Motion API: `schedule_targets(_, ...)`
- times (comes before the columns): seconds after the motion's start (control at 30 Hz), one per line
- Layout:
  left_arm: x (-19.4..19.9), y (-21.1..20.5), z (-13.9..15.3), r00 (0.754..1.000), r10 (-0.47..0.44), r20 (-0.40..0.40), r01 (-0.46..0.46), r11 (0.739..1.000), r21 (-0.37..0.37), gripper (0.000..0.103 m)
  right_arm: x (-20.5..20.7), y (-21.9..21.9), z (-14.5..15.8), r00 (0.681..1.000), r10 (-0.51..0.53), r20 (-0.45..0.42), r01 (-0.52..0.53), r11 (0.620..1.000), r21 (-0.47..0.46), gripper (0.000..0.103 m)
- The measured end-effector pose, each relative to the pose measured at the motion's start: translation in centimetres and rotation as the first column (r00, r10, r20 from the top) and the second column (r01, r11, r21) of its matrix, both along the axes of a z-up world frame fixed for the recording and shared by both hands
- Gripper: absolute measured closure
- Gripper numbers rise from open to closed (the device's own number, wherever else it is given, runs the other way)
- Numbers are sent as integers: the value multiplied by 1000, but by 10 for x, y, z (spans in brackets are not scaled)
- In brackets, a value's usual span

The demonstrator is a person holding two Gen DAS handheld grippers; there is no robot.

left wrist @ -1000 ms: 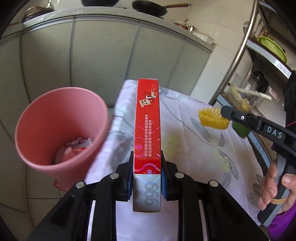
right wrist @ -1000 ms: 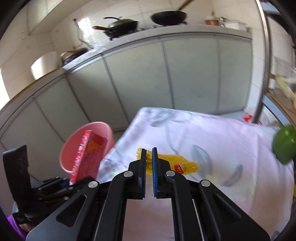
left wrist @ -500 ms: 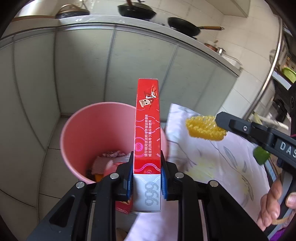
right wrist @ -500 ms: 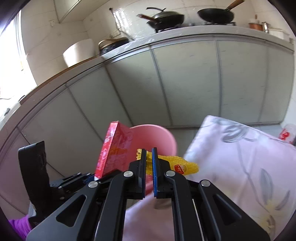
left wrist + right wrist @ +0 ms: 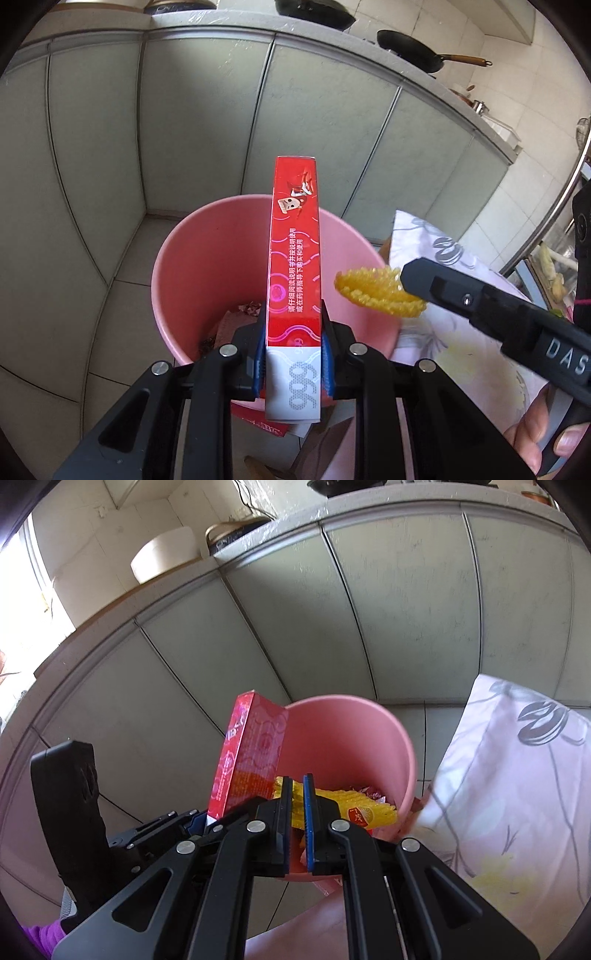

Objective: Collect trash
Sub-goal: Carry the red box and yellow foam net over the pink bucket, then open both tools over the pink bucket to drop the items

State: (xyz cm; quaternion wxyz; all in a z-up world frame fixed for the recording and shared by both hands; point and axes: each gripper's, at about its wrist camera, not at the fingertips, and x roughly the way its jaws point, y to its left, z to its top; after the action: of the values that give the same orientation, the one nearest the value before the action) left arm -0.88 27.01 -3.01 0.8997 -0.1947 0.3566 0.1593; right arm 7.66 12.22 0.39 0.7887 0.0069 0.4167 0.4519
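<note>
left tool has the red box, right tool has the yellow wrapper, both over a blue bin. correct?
Not quite: the bin is pink, not blue, as the left wrist view shows. The rest holds: the left tool grips the red box, and the right tool grips the yellow wrapper, both over it.
</note>
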Motion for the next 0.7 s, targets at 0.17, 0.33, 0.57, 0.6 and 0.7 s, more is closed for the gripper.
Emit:
schedule_targets(0.17, 5, 5, -10, 1000, 15, -22, -15, 1000, -7, 81, 6, 8, -11, 1000, 4, -16, -5, 1000, -23, 97)
schedule_targets(0.33, 10, 7, -18, 999, 20, -42, -20, 1000, -6, 81, 5, 15, -18, 1000, 8, -16, -8, 999, -47, 97)
schedule_targets(0.57, 16, 4, -20, 998, 33, -58, -33, 999, 6, 80, 8, 21, -24, 1000, 12, -23, -13, 997, -74, 97)
schedule_targets(0.6, 16, 4, -20, 997, 39, -61, -38, 999, 11, 80, 9, 22, -25, 1000, 11, -24, -13, 997, -80, 97)
schedule_targets(0.7, 16, 4, -20, 997, 46, -64, -45, 999, 16, 79, 9, 23, -28, 1000, 8, -25, -10, 995, -96, 97)
